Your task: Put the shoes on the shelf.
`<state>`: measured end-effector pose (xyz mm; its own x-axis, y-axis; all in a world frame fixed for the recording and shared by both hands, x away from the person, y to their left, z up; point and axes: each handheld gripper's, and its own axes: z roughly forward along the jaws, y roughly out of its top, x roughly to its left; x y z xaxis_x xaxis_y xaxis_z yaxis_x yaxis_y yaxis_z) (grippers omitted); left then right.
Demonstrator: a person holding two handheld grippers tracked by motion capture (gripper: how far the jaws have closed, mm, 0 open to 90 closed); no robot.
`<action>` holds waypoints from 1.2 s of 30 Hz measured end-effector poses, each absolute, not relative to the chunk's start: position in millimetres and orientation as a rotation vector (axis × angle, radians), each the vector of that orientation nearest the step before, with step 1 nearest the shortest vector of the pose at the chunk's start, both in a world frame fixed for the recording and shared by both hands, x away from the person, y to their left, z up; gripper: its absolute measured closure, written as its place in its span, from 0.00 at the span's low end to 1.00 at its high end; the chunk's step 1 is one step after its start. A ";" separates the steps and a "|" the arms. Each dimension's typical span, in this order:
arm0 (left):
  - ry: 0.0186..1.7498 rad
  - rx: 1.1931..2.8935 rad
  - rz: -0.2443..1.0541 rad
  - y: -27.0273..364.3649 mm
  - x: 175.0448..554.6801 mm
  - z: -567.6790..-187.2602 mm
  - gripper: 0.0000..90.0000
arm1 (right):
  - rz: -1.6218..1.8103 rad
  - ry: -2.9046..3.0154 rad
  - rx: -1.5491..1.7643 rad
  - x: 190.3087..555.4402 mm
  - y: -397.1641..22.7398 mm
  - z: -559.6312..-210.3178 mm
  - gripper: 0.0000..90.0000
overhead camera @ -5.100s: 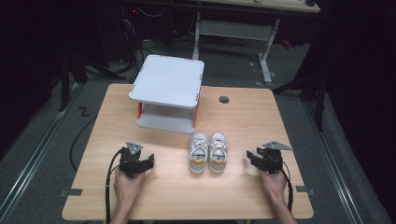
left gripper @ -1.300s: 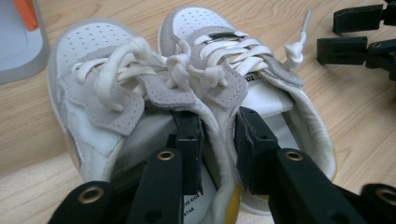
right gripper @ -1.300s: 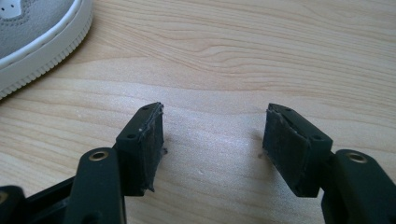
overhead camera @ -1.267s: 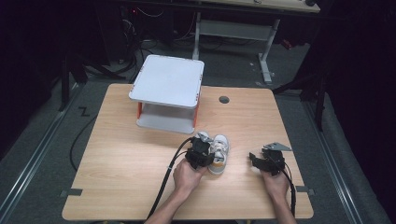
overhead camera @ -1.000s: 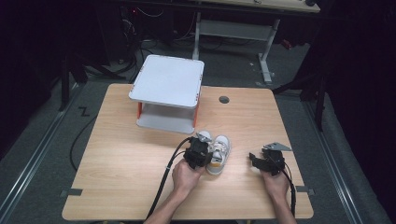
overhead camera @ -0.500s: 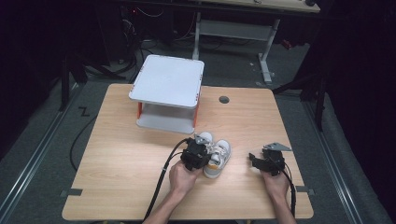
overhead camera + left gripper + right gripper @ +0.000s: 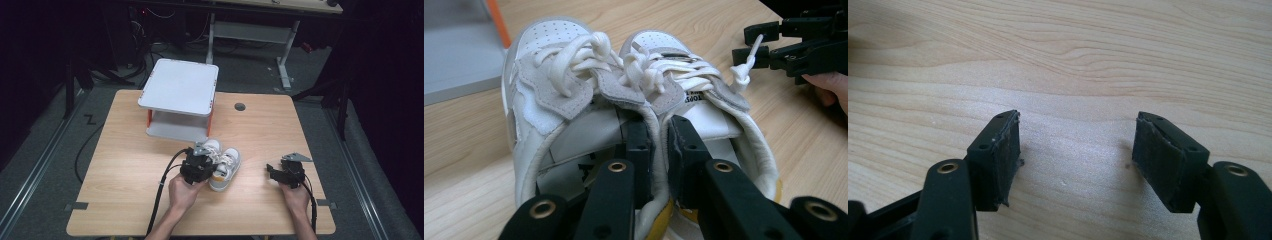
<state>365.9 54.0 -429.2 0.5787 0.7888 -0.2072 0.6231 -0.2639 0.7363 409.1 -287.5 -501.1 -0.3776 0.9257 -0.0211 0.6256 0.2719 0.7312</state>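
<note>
1. At the left of the high view lies bare wooden desk (image 7: 115, 165), and a black cable (image 7: 162, 192) runs from the left claw down toward the near edge.
2. Toward the back of the desk, left of centre, stands a white two-level stand with orange posts (image 7: 179, 100); its lower shelf faces the person.
3. The left claw (image 7: 196, 167), held in the left hand (image 7: 182, 192), sits just in front of that stand, at the heels of a pair of small white shoes (image 7: 220, 160).
4. In the left gripper view the left claw (image 7: 660, 150) is nearly closed: one jaw reaches into each shoe, and between them they pinch the two inner collar walls, so the pair is gripped together.
5. The shoes (image 7: 624, 110) stand side by side and touching, toes pointing away toward the stand, white laces knotted on top, yellow showing at the soles; whether the soles rest on the desk cannot be told.
6. Right of the shoes comes a strip of bare desk, then the right claw (image 7: 274, 172), held in the right hand (image 7: 295, 192) and well apart from the pair.
7. In the right gripper view the right claw (image 7: 1077, 160) stands wide open above the wood grain, with nothing between its pads.
8. A small dark round grommet (image 7: 240, 106) sits in the desk toward the far right of centre.
</note>
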 end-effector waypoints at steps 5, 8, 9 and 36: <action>1.133 1.982 0.283 70.1 360.9 -422.6 0.90 | 0.896 2.099 1.399 409.1 -287.4 -501.1 0.39; 1.133 1.989 0.309 79.6 359.2 -420.1 0.90 | 0.895 2.098 1.400 409.1 -287.4 -501.1 0.39; 1.134 1.993 0.316 83.0 359.1 -419.5 0.90 | 0.895 2.098 1.401 409.0 -287.3 -501.1 0.39; 1.227 1.992 0.408 139.2 388.2 -421.5 0.90 | 0.895 2.097 1.400 409.0 -287.0 -501.2 0.39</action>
